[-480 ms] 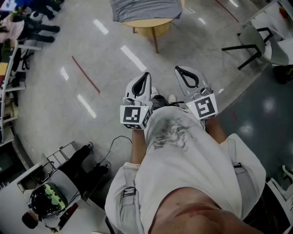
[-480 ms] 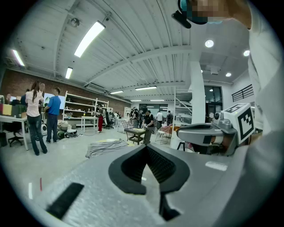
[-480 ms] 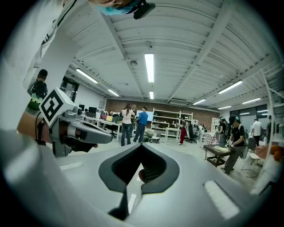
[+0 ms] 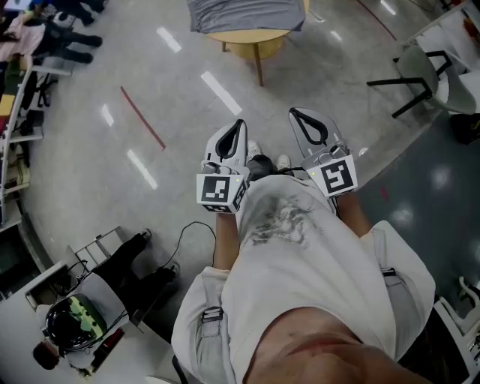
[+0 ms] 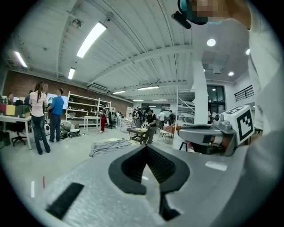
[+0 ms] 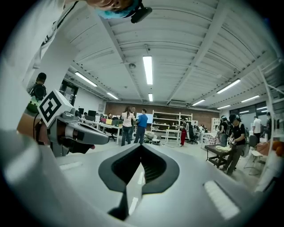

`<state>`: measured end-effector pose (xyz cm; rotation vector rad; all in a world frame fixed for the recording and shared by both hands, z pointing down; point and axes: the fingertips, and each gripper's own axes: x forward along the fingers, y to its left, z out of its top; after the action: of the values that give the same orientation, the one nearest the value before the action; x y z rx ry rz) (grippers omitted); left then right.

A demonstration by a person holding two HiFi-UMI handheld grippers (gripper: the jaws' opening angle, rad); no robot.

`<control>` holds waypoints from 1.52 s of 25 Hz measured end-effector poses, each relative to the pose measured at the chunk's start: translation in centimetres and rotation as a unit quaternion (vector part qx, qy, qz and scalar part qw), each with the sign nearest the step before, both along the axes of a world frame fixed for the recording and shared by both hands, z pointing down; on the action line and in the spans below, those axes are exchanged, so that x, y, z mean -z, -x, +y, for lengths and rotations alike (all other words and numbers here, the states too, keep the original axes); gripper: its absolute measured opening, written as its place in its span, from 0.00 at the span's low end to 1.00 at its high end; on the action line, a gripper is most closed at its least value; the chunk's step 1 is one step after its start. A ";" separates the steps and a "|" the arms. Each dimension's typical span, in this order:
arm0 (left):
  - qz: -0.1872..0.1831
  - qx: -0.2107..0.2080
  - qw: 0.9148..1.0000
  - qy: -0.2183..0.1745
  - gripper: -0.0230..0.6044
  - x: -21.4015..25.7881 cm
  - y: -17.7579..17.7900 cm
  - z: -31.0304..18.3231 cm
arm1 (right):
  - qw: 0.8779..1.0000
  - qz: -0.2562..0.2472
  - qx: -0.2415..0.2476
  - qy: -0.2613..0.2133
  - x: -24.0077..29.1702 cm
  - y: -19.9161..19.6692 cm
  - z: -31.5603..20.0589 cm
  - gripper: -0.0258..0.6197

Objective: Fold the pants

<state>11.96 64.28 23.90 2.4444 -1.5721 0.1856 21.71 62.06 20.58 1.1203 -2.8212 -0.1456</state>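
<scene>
- The left gripper (image 4: 238,124) was held level at the person's chest, its fingers pressed together on nothing.
- The right gripper (image 4: 298,114) was just beside it, its fingers likewise pressed together and empty.
- The grey pants (image 4: 244,15) lay crumpled on the round wooden table (image 4: 247,43), draped over its near edge, well apart from both grippers.

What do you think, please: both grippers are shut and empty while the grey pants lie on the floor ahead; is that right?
Not quite: the head view shows the grey pants lying on the round wooden table ahead, not on the floor. The left gripper and the right gripper are indeed shut and empty.
</scene>
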 end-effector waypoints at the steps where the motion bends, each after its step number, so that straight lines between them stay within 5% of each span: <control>1: 0.000 0.001 1.000 0.001 0.05 -0.1 0.2 -0.2 | 1.000 0.002 0.001 0.000 -0.1 0.1 -0.2 0.05; 23: 0.026 -0.043 0.999 -0.010 0.05 -1.0 10.4 -12.4 | 0.997 0.055 -0.028 0.037 -2.4 10.4 -11.5 0.05; 38: 0.025 -0.068 0.997 0.000 0.05 -1.1 11.6 -18.9 | 0.995 0.065 -0.040 0.061 -3.4 12.0 -17.6 0.05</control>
<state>0.31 45.34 25.04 2.5359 -1.3871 0.1458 9.74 44.45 23.94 1.1491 -2.6287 -0.0374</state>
